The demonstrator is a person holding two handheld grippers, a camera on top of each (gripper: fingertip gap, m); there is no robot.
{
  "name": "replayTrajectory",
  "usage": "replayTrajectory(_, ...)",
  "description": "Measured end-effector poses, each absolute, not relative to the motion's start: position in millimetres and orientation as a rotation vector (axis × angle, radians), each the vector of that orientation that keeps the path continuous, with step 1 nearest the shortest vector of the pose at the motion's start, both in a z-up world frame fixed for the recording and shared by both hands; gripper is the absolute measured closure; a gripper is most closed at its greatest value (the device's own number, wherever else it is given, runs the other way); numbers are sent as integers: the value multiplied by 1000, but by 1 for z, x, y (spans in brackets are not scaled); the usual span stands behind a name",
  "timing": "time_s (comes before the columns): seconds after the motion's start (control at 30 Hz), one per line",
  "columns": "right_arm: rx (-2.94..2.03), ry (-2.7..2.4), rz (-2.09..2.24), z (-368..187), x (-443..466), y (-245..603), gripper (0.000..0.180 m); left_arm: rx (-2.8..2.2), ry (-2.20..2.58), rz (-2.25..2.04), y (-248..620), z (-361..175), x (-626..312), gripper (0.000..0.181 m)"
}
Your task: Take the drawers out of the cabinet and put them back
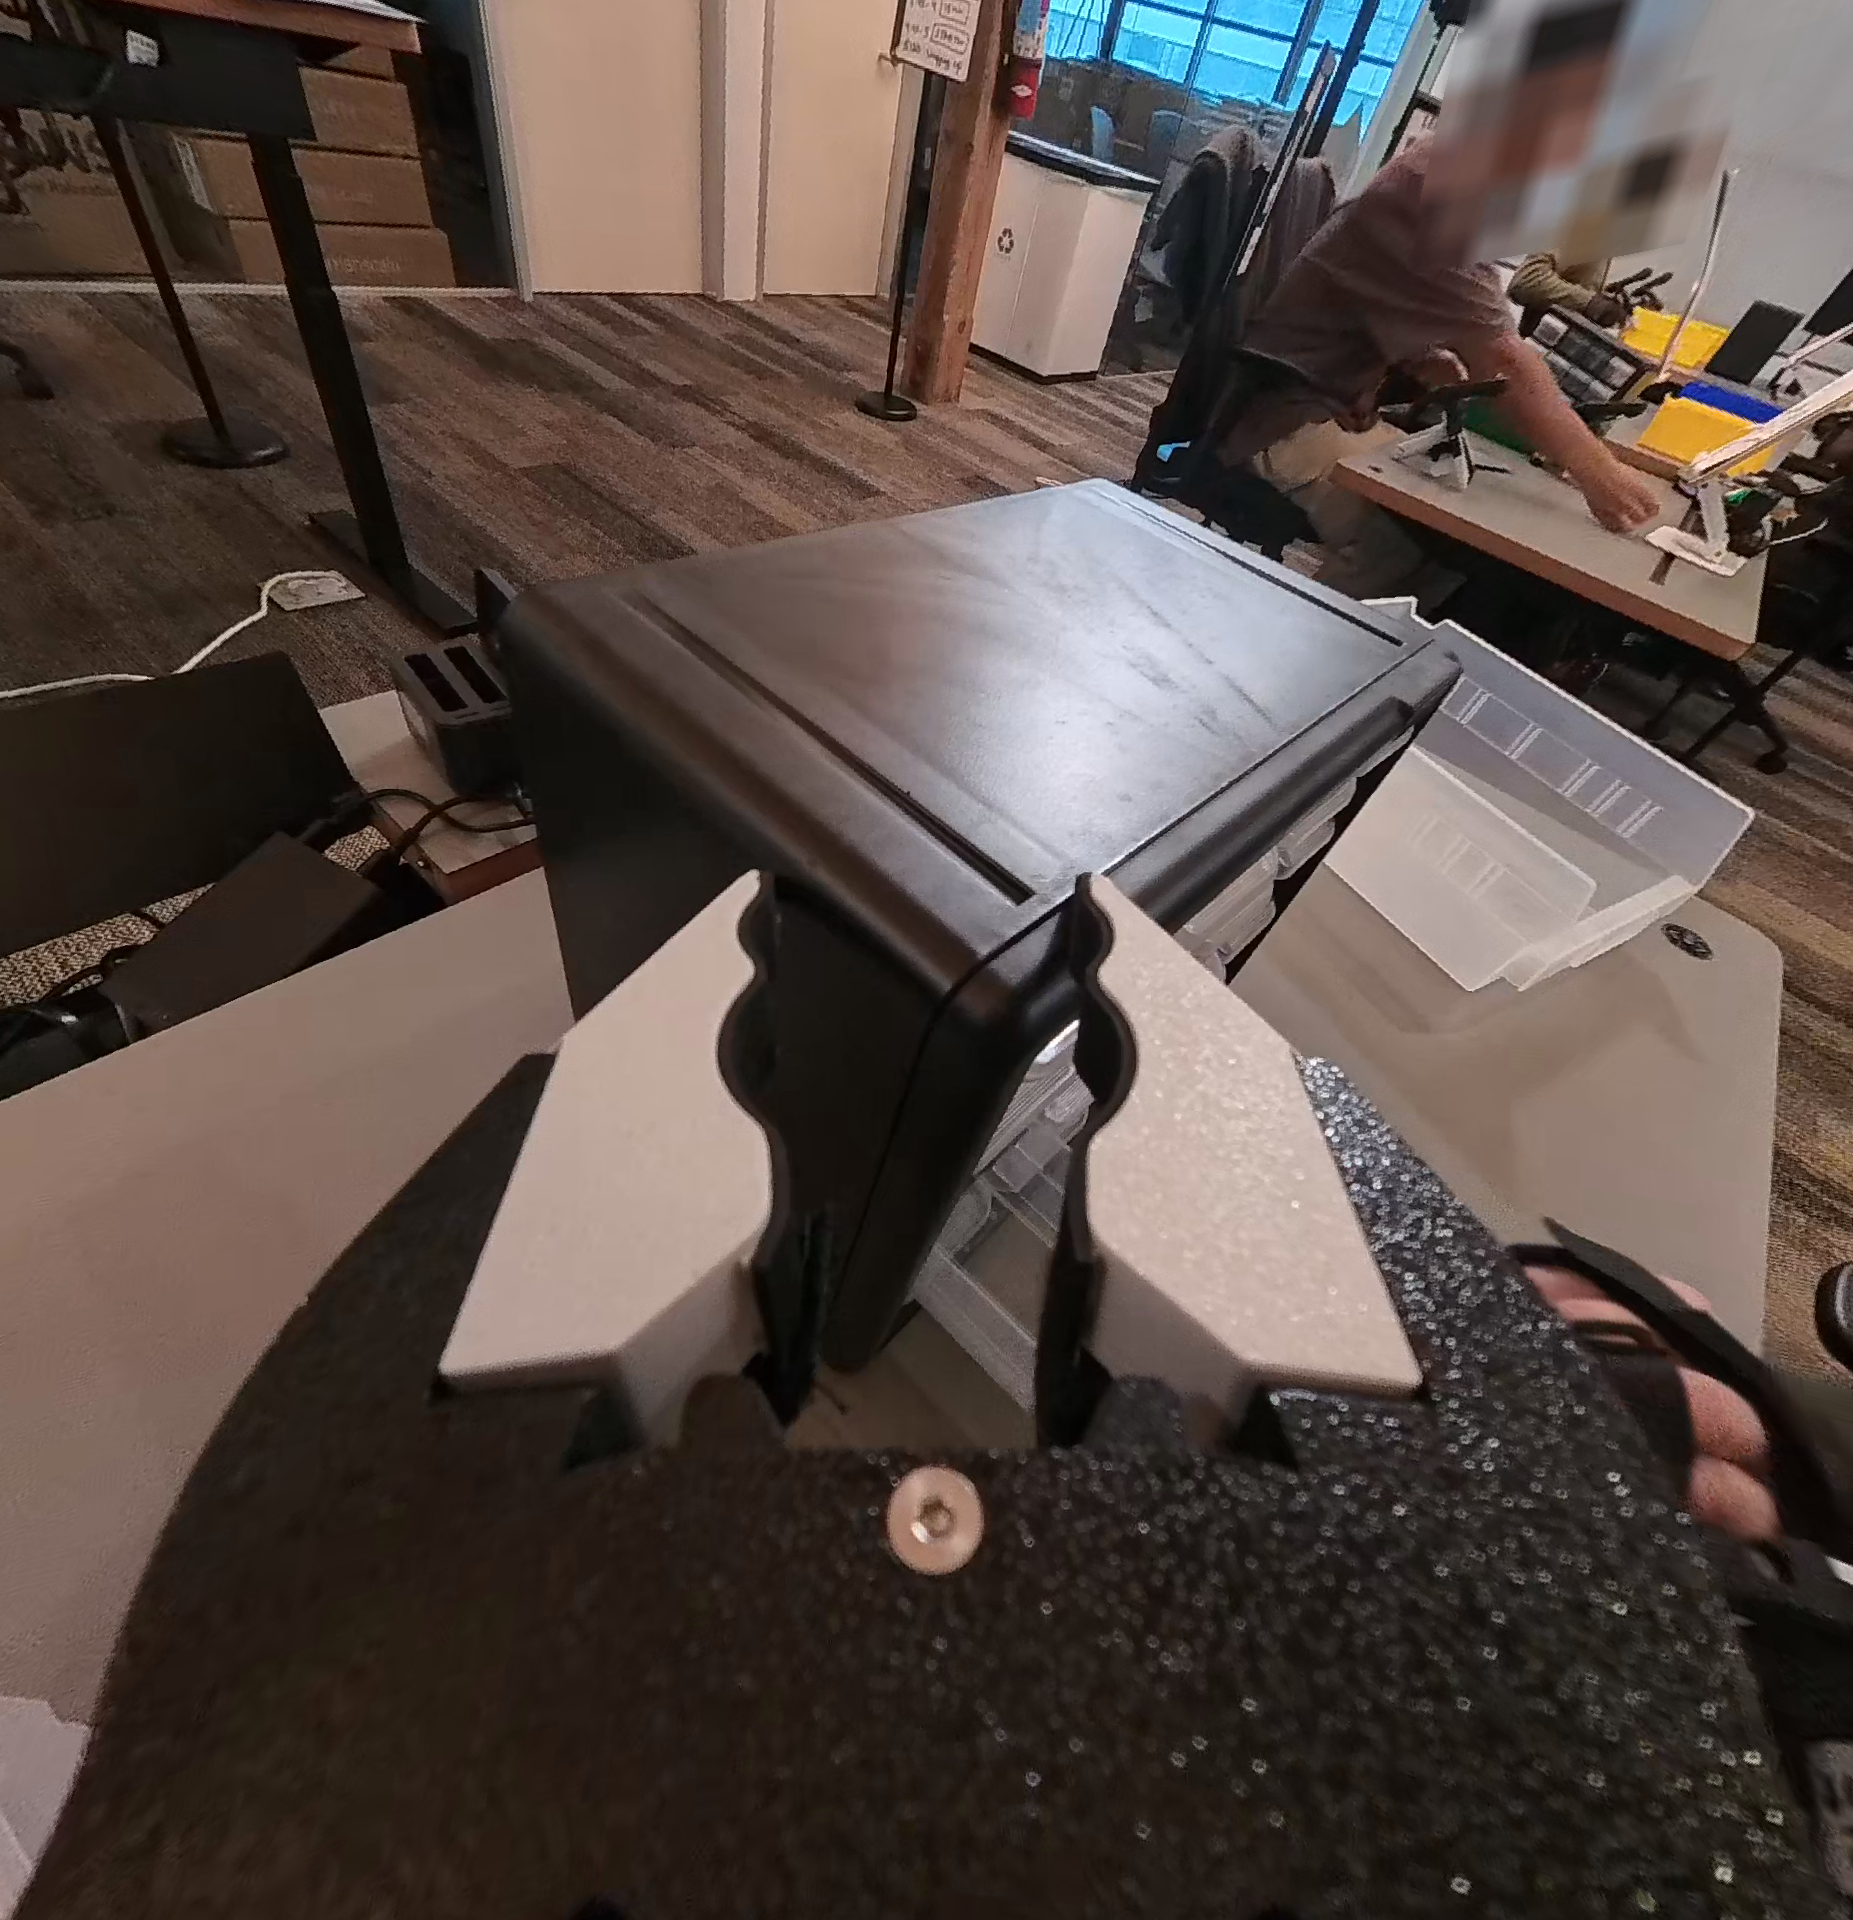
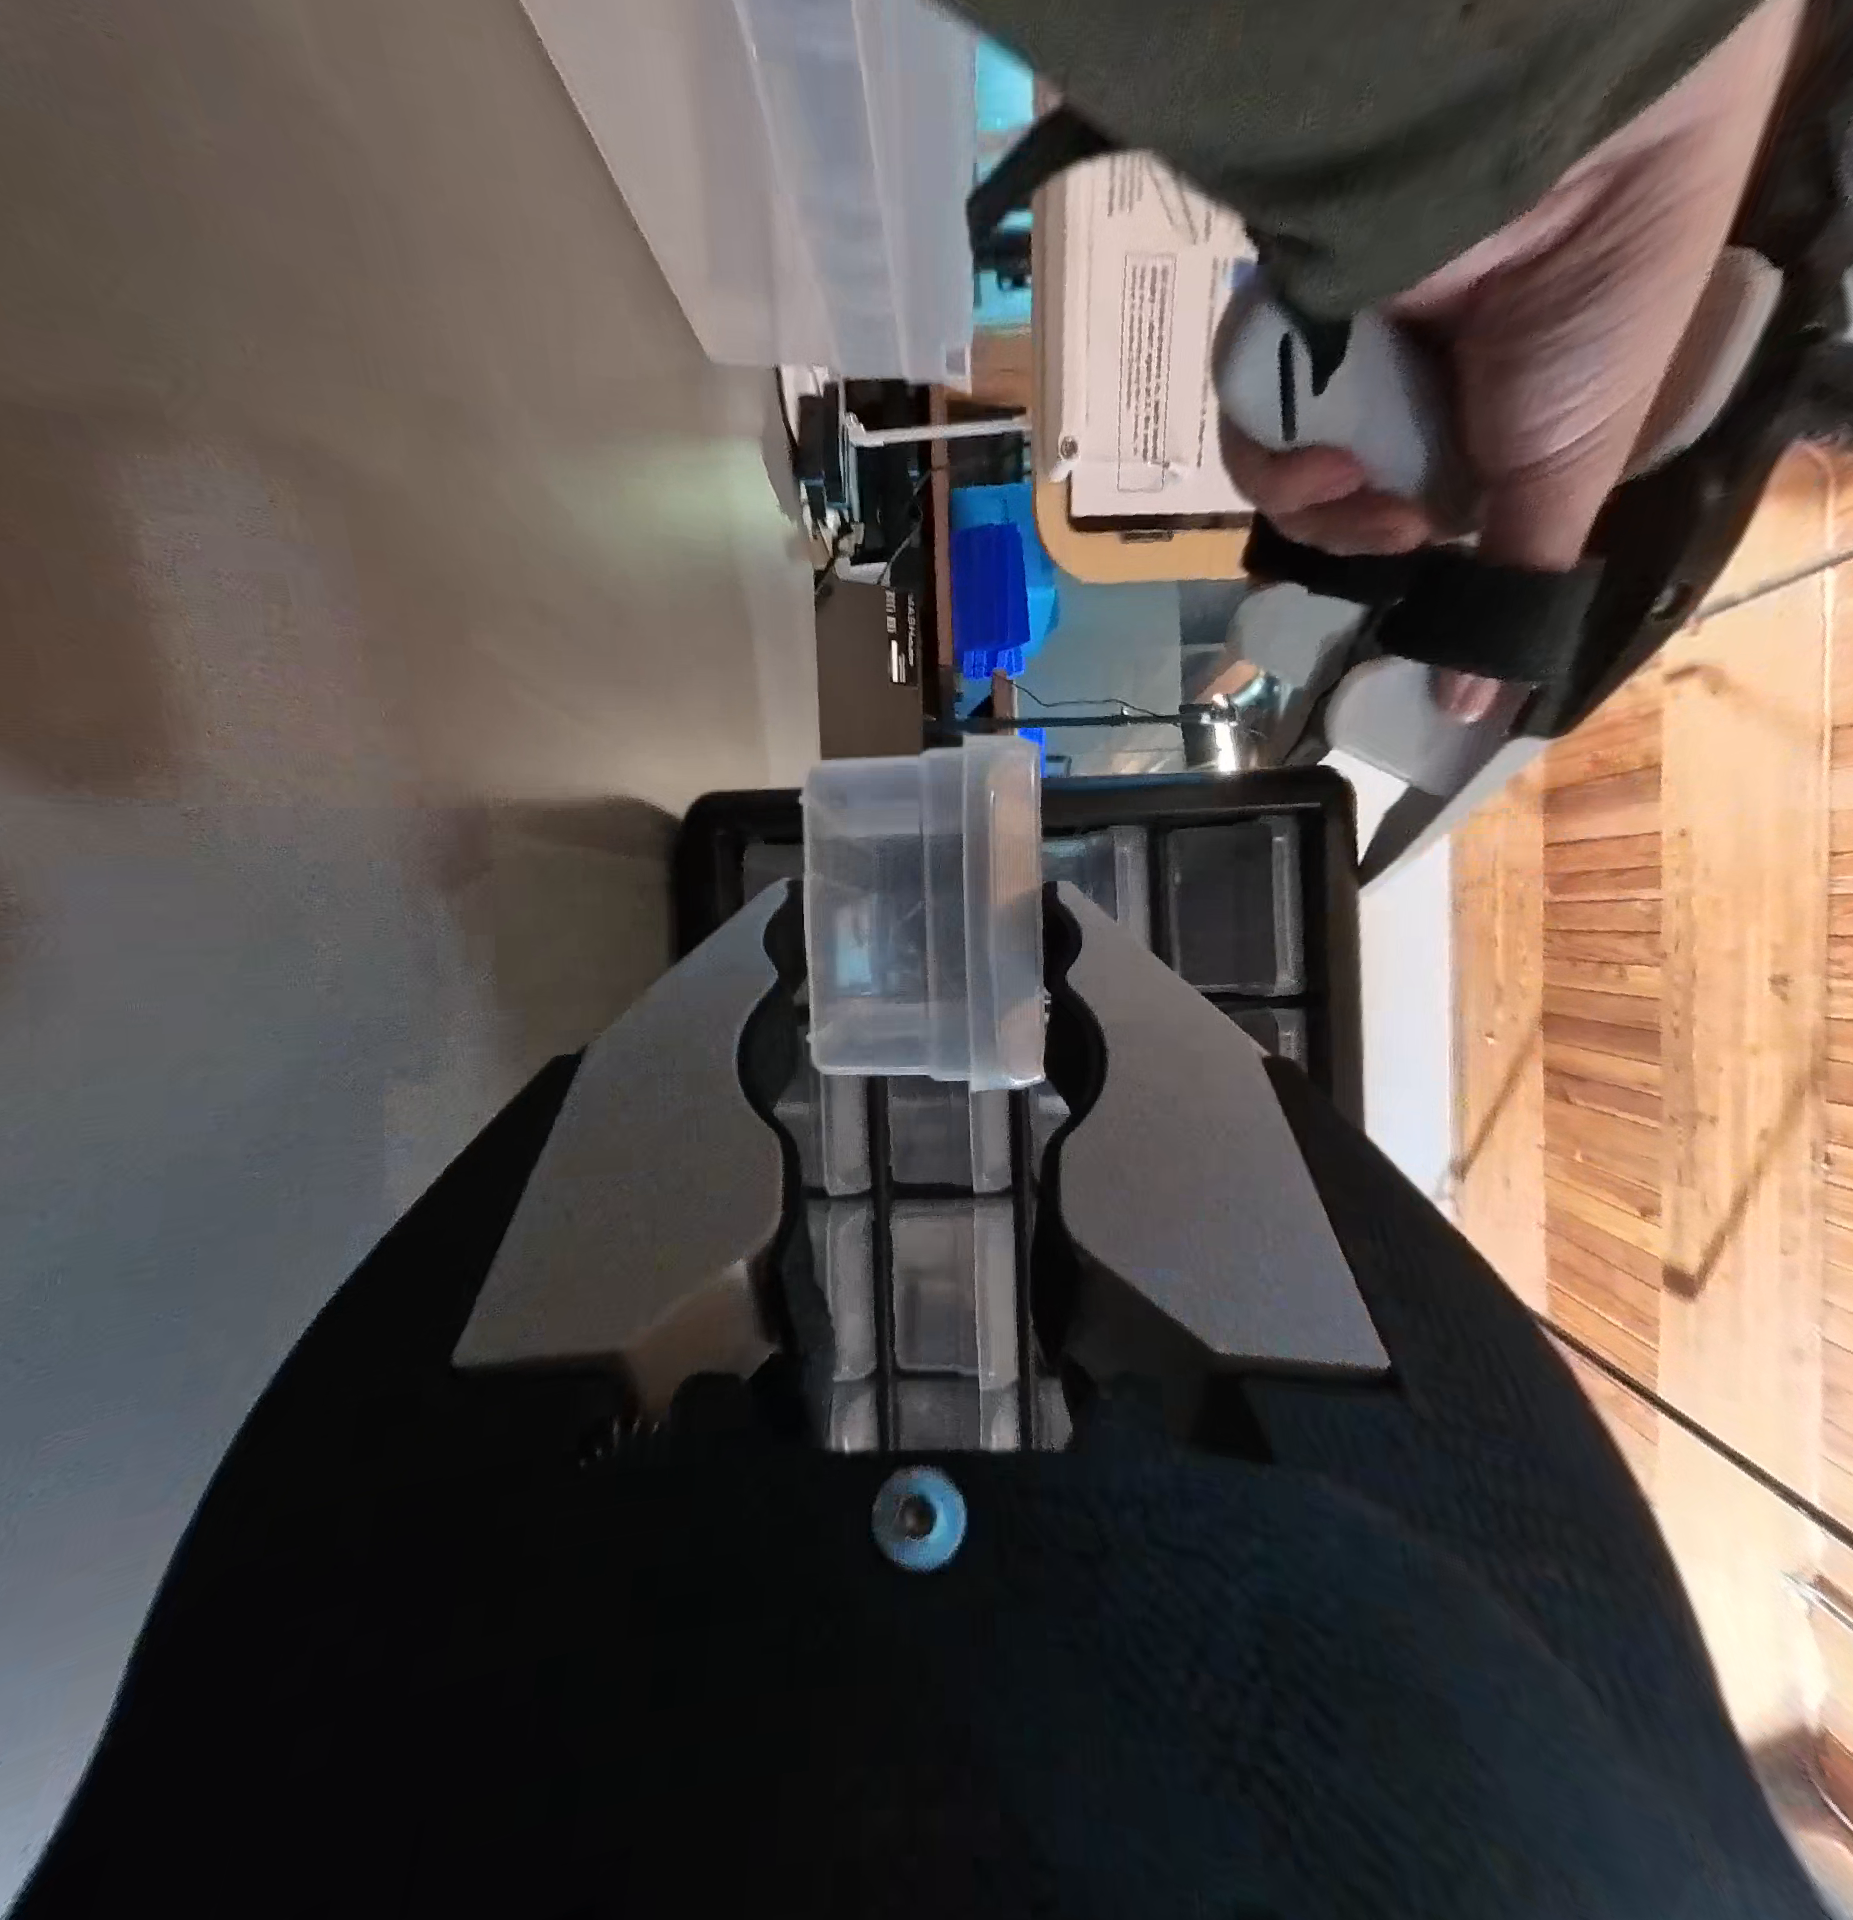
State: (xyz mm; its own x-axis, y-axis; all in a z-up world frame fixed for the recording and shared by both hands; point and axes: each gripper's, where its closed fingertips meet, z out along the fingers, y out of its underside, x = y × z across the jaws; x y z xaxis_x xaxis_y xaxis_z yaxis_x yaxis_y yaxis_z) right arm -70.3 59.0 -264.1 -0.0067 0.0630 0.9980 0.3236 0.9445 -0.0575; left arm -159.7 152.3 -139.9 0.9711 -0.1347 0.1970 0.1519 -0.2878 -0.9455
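A black drawer cabinet (image 1: 1005, 665) stands on a light table (image 1: 226, 1143). My left gripper (image 1: 922, 904) straddles its near top corner, one finger on the side wall and one on the front, shut on it. Small clear drawers (image 1: 1228, 914) show in its front. The right wrist view is turned sideways. There my right gripper (image 2: 927, 904) is shut on a small clear drawer (image 2: 880, 935), held out in front of the cabinet's face (image 2: 1337, 935). Other clear drawers (image 2: 1228, 904) sit in their slots behind it. The hand holding the left gripper (image 2: 1576, 364) is at the upper right.
A large clear plastic bin (image 1: 1524, 831) lies on the table right of the cabinet; it also shows in the right wrist view (image 2: 828, 156). A black appliance (image 1: 454, 707) with cables sits behind the cabinet. A person (image 1: 1369, 312) works at another table farther back.
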Motion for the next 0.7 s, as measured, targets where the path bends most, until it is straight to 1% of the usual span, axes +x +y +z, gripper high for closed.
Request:
replayTrajectory(0.1,-359,-1633,-110,-264,-57,47,135,-1841,-14,-279,152,-140,-160,126)
replayTrajectory(0.17,-452,-1642,44,-253,-50,41,136,-1840,-13,-279,152,-140,-160,126)
replayTrajectory(0.3,-700,-1610,391,-209,-26,47,136,-1836,-14,-282,152,-140,-160,126)
replayTrajectory(0.4,-887,-1526,526,-168,15,72,136,-1833,-12,-285,152,-140,-160,127)
replayTrajectory(0.5,-1018,-1300,552,-106,74,118,136,-1826,-9,-300,152,-140,-161,127)
replayTrajectory(0.57,-1122,-1156,464,-71,118,168,136,-1821,-10,-307,152,-140,-161,128)
replayTrajectory(0.63,-1238,-1033,331,-51,161,229,136,-1821,-9,-308,152,-140,-161,127)
replayTrajectory(0.7,-1367,-934,289,-47,193,287,136,-1820,-8,-308,152,-140,-161,127)
